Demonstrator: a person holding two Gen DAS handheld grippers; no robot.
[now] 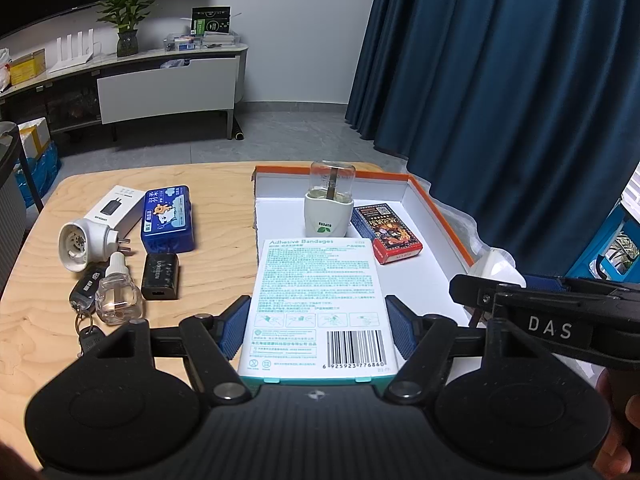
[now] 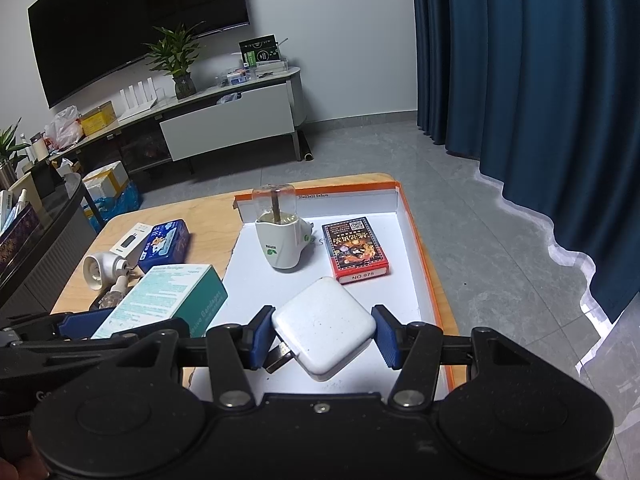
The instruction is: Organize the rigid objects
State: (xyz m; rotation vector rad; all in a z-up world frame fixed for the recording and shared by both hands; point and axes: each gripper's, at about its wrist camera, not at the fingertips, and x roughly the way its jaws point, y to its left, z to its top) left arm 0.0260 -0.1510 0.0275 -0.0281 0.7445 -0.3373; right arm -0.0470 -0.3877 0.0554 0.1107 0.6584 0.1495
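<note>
My left gripper (image 1: 318,326) is shut on a teal and white Adhesive Bandages box (image 1: 318,300), held over the near left part of the orange-rimmed white tray (image 1: 440,216). My right gripper (image 2: 324,334) is shut on a white square charger (image 2: 325,326), held over the tray's near end (image 2: 424,256). The bandage box also shows in the right wrist view (image 2: 168,296). In the tray stand a white mosquito-repellent heater with a glass bottle (image 1: 329,204) and a red card box (image 1: 387,232).
On the wooden table (image 1: 40,320) left of the tray lie a blue tin (image 1: 168,218), a white box (image 1: 116,206), a white plug-in heater (image 1: 82,240), a clear bottle (image 1: 118,290), a black charger (image 1: 160,276) and keys (image 1: 84,300). A blue curtain (image 1: 500,60) hangs at the right.
</note>
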